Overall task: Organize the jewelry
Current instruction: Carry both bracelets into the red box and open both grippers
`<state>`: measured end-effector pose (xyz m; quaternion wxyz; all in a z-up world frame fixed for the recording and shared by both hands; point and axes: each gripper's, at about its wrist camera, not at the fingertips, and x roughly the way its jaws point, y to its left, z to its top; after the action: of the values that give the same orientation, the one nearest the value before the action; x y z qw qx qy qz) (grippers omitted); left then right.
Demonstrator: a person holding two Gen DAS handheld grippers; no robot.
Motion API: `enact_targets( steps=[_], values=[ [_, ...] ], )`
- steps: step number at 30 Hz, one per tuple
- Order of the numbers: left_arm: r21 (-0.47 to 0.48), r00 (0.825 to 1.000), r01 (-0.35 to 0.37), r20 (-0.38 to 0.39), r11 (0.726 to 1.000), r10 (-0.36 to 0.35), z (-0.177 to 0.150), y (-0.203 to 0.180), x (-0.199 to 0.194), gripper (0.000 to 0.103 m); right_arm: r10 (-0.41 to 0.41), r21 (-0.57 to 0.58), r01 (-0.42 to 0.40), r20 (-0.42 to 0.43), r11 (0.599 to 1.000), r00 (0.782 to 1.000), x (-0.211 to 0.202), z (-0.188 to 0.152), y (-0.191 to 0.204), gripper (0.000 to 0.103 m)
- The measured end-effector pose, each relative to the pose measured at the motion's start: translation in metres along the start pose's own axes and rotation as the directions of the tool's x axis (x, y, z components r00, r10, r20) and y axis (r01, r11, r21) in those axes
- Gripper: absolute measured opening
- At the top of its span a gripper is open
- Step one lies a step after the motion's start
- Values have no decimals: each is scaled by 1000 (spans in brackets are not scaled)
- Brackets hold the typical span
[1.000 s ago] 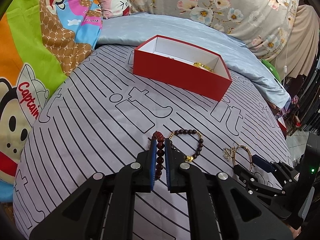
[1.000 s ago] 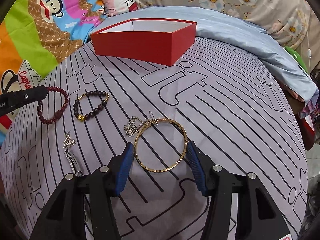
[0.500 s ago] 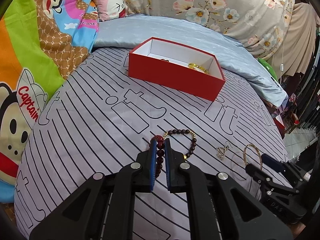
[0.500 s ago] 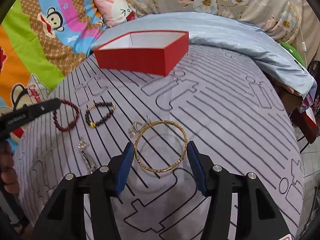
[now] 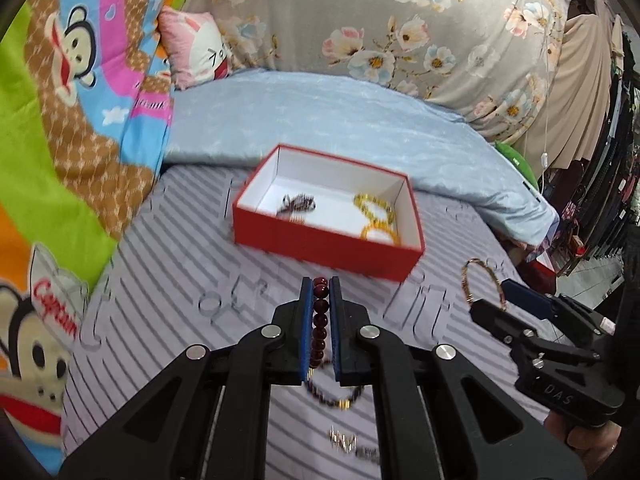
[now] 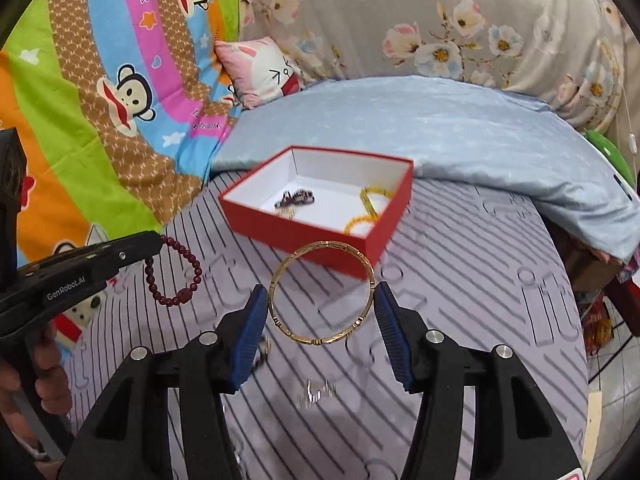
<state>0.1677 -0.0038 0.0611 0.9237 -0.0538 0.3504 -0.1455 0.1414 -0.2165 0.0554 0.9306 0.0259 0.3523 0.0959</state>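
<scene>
Carrying both pieces to the box (image 6: 362,254): your left tongs (image 5: 320,320) pinch the beads (image 5: 319,322), right tongs (image 6: 322,312) half-open clamp the bangle (image 6: 322,342). Hover over it, then release.

**Two wrist cameras looking down the bed toward the red box**

Each fisheye camera sits just behind its own hand-held gripper and looks forward and downward along the fingers, so the black arms fill the bottom of each view. The left view looks over the left hand-held gripper (image 5: 320,292) across the striped bed (image 5: 168,280) to the red box (image 5: 320,246), with the right hand-held gripper (image 5: 486,306) at its right edge. The right view, from beside it, faces the same way over the right hand-held gripper (image 6: 322,310); the left hand-held gripper (image 6: 158,240) enters from its left. Both share the red box (image 6: 296,236), the bed (image 6: 460,272) and the floral fabric (image 6: 460,20) behind.
</scene>
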Motion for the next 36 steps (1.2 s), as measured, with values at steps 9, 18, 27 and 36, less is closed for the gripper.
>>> enact_targets(
  steps=[9, 18, 27, 36],
  values=[
    [41, 999, 1, 38, 999, -3, 76, 3, 70, 8, 6, 28, -6, 5, 1000, 1000, 77, 70, -12, 53],
    [19, 998, 17, -52, 1000, -16, 91, 18, 158, 8, -8, 31, 9, -53, 999, 999, 150, 89, -19, 53],
    [-24, 999, -13, -34, 1000, 13, 96, 32, 171, 41, -11, 36, 13, -46, 999, 999, 168, 91, -20, 61],
    [-35, 997, -65, -32, 997, 64, 69, 44, 125, 47, 20, 80, -19, -11, 997, 1000, 106, 64, -24, 62]
  ],
)
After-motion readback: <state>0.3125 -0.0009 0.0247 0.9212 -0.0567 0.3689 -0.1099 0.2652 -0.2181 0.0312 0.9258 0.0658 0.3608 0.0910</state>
